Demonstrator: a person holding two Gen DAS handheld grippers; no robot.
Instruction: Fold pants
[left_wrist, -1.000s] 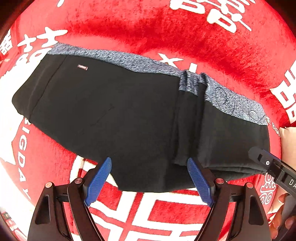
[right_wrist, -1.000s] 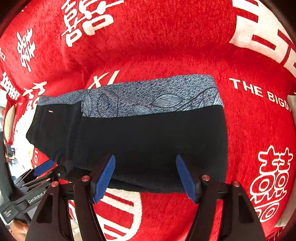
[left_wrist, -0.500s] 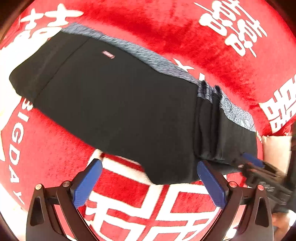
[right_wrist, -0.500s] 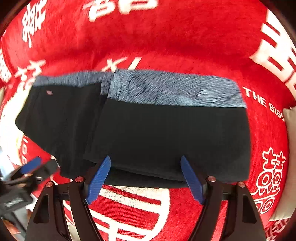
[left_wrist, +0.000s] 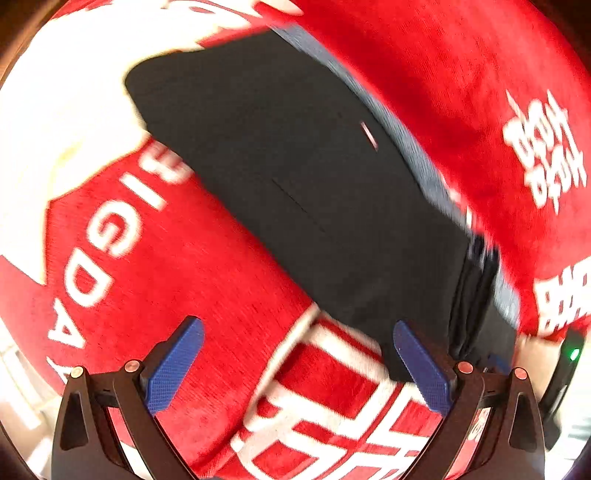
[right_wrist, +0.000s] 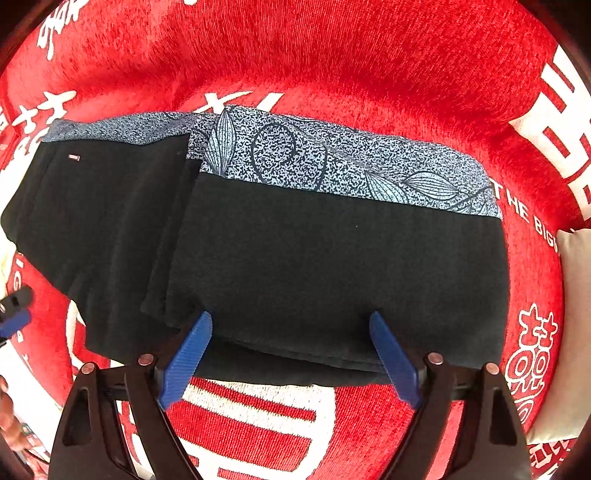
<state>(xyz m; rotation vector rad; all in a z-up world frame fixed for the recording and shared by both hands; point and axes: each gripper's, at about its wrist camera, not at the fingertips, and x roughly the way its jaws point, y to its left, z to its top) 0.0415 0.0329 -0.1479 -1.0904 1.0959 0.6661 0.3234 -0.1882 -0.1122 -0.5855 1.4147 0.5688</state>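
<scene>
One garment: black knit pants with a grey-blue leaf-printed band along the far edge (right_wrist: 317, 258), lying on a red plush cloth with white lettering (right_wrist: 332, 55), already doubled so that an upper layer covers the right-hand part and a single layer extends left.

Two tools:
- Right gripper (right_wrist: 291, 354): jaws spread wide, nothing between them. The blue pads (right_wrist: 186, 356) straddle the near hem of the folded stack, which passes just beyond the tips; whether the pads touch the fabric cannot be told.
- Left gripper (left_wrist: 297, 363): jaws likewise wide and empty. In its blurred view the pants (left_wrist: 314, 184) run diagonally, and only the near corner of the cloth sits beside the right-hand pad, the rest of the gap showing red cloth.

Step in hand, by judgement: taking hold of the near edge for a further fold. To do it well, each gripper should close on every layer at the hem, not just the top one, with the two grips level and apart, so that the fold carries over flat and the printed band lines up. A grip on one layer alone would likely drag the stack open.
</scene>
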